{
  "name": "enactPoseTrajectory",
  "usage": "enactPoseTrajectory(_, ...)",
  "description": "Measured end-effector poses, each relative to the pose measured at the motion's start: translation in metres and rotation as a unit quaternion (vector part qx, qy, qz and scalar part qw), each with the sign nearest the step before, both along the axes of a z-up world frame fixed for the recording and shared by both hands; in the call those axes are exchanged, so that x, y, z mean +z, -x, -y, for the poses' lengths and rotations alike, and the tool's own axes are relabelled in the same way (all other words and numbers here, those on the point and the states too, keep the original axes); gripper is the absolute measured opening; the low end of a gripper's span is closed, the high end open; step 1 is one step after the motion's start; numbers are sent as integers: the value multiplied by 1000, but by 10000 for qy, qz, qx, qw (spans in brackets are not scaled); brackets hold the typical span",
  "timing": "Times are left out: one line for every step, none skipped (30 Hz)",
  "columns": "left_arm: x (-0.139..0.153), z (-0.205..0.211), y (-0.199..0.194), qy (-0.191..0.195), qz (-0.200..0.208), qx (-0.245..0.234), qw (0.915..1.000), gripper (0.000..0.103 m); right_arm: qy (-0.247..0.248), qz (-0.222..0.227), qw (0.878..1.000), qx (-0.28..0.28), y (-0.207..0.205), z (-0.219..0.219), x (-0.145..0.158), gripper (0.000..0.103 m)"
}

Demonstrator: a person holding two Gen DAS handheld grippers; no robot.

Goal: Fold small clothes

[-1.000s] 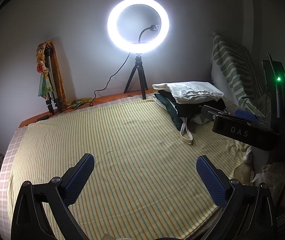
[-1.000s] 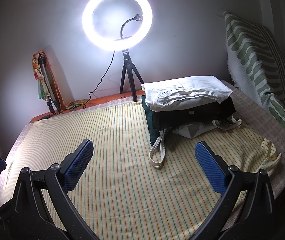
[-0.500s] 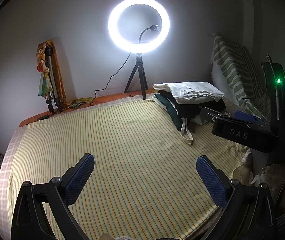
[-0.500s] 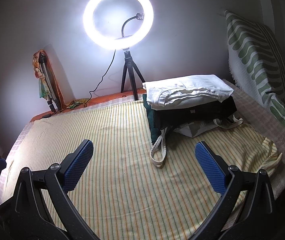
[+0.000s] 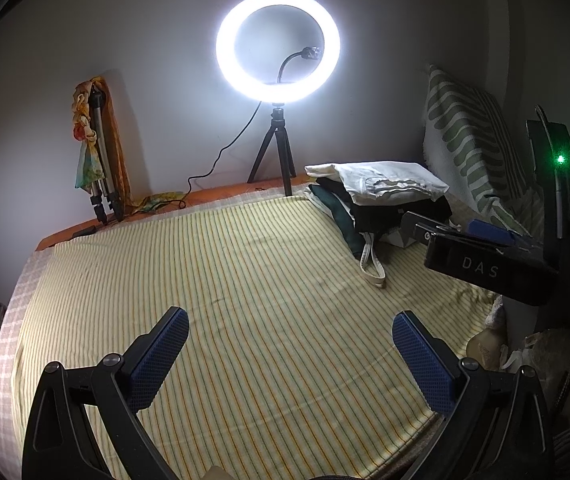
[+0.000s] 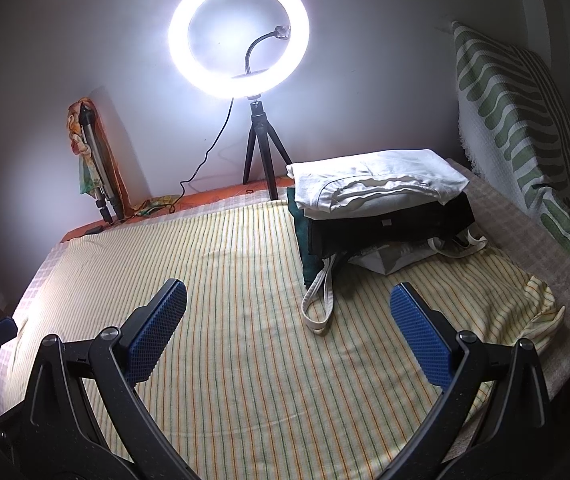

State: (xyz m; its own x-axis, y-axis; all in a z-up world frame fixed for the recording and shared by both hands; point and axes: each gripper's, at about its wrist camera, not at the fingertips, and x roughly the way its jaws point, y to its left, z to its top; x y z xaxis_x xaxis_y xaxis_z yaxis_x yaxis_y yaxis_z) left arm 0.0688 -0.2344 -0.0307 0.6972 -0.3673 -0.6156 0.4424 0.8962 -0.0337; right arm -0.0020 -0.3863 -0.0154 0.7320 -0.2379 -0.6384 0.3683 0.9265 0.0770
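A pile of clothes [image 6: 381, 208] sits at the far right of the striped yellow bed sheet [image 6: 237, 264]: a white garment [image 5: 381, 182] on top, black and dark green ones under it, and cloth bag straps [image 6: 319, 300] trailing forward. My left gripper [image 5: 289, 316] is open over bare sheet, well short and left of the pile, with nothing between its blue pads. My right gripper [image 6: 288, 286] is open too, holding nothing, just in front of the straps. In the left wrist view its black body [image 5: 481, 268] shows at the right.
A lit ring light [image 5: 277, 46] on a small tripod stands at the wall behind the bed, its cable running left. A folded tripod with a scarf [image 5: 97, 160] leans in the left corner. A green-striped cushion [image 6: 525, 120] stands along the right side.
The right gripper has dipped very slightly in the left wrist view. Both grippers stay open, and the clothes have not moved.
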Motion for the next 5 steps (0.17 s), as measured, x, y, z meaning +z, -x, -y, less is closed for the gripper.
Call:
enactPoseTrajectory(0, 0, 1, 9, 24, -1, 10000, 103, 3, 3, 10000, -11, 1, 1, 0, 103)
enactPoseTrajectory(0, 1, 1, 4, 33, -2, 10000, 103, 9, 2, 10000, -8, 1, 0, 0, 103)
enactPoseTrajectory(0, 1, 1, 2, 33, 0, 10000, 103, 8, 5, 10000, -16, 1, 0, 0, 103)
enactPoseTrajectory(0, 1, 1, 7, 31, -3, 10000, 103, 5, 8, 10000, -21, 1, 0, 0, 103)
enactPoseTrajectory(0, 1, 1, 7, 26, -5, 10000, 103, 9, 12, 10000, -19, 1, 1, 1, 103)
